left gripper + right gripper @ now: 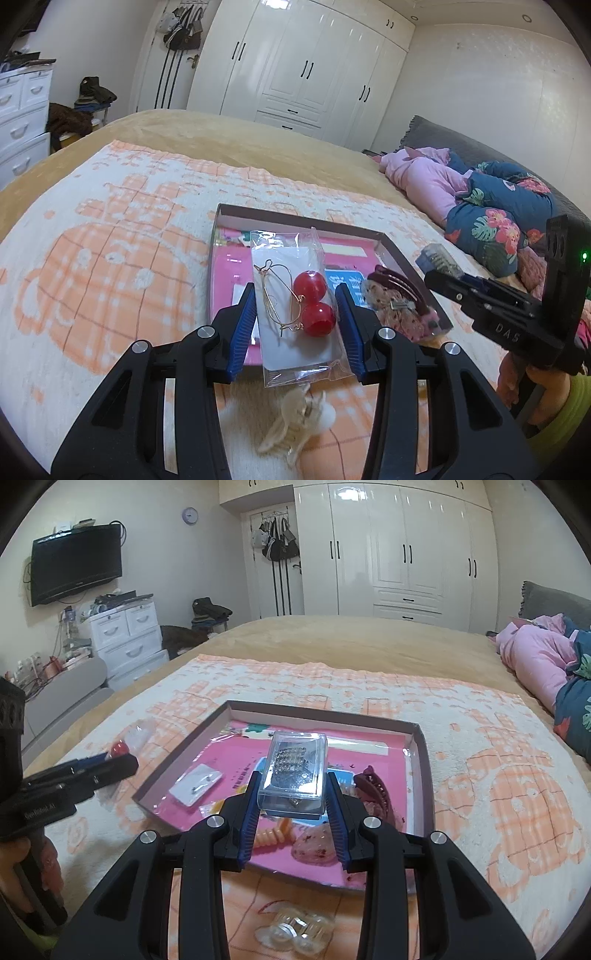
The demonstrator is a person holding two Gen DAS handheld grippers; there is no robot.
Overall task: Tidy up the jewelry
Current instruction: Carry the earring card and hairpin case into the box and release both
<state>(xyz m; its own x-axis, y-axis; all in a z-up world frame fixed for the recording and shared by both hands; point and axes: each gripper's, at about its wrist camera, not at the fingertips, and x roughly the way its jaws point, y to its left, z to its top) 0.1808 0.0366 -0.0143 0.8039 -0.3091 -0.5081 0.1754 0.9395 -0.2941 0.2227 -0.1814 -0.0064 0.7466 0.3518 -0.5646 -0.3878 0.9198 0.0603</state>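
My left gripper [297, 299] is shut on a clear plastic bag of red ball earrings [295, 306], held above the near edge of a shallow box [295, 216] with a pink floor. My right gripper [291, 786] is shut on a small clear case [295, 771] with a sparkly piece inside, held over the same box [321, 722]. In the box lie a dark red hair claw [373, 786], a white card in a bag [195, 784] and orange beads [275, 834]. The right gripper with its case [439, 262] shows at the right of the left wrist view.
The box rests on an orange-and-white blanket [498, 794] spread over a tan bed. A cream hair claw [291, 424] lies on the blanket below my left gripper, and a clear hair claw [295, 928] below my right. Pink and floral bedding [480, 206] is piled at the right.
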